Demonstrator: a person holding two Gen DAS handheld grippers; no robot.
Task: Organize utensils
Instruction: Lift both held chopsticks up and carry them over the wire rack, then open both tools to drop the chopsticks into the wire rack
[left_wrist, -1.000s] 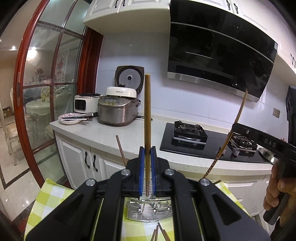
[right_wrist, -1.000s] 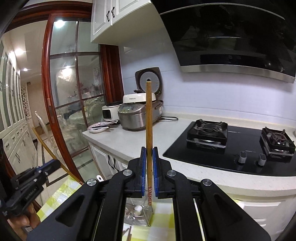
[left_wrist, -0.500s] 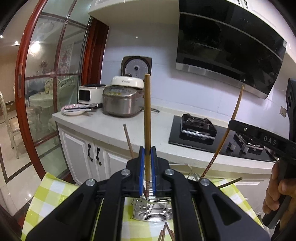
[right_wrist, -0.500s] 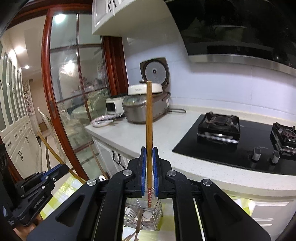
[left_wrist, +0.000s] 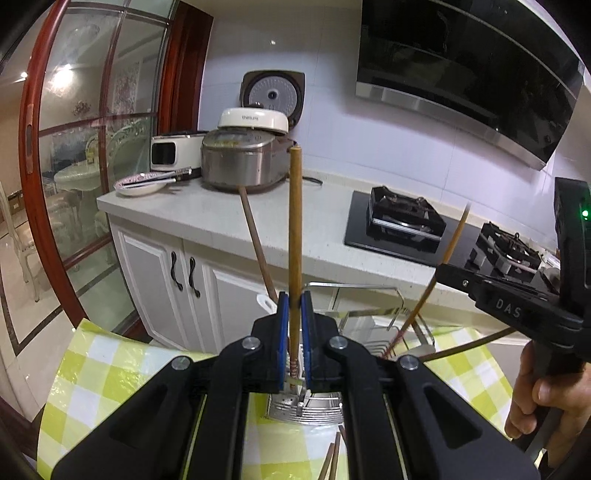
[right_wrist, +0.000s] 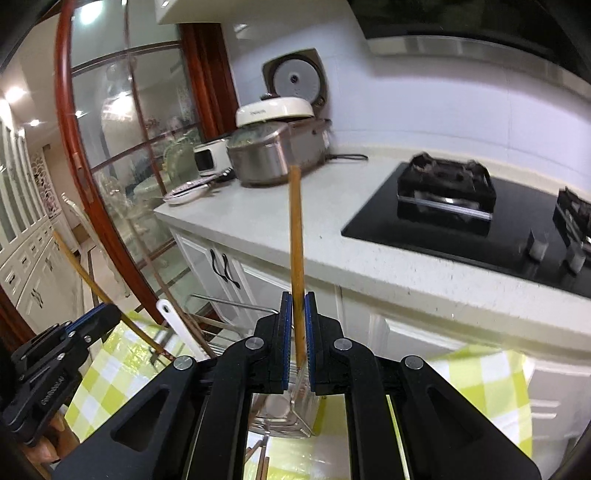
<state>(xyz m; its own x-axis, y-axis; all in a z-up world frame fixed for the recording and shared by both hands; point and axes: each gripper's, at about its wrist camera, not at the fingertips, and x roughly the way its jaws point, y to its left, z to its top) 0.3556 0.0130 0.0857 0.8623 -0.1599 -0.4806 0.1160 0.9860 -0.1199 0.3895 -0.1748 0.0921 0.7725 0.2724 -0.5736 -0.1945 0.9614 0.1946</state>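
the left tongs (left_wrist: 294, 339) are clenching an upright wooden chopstick (left_wrist: 295, 236) between blue pads, its patterned tip hanging just above the wire utensil rack (left_wrist: 354, 317) standing on the checked cloth (left_wrist: 99, 373) of the worktop. the right tongs (right_wrist: 298, 332) are gripping a second chopstick (right_wrist: 296, 251) while their jaws are starting to part, its lower end sitting over the same rack, where a white spoon handle (right_wrist: 181, 325) is leaning. beyond both tongs, loose chopsticks (left_wrist: 332, 458) are lying on the cloth and a rice cooker (left_wrist: 243, 162) is standing on the far kitchen counter (left_wrist: 229, 218).
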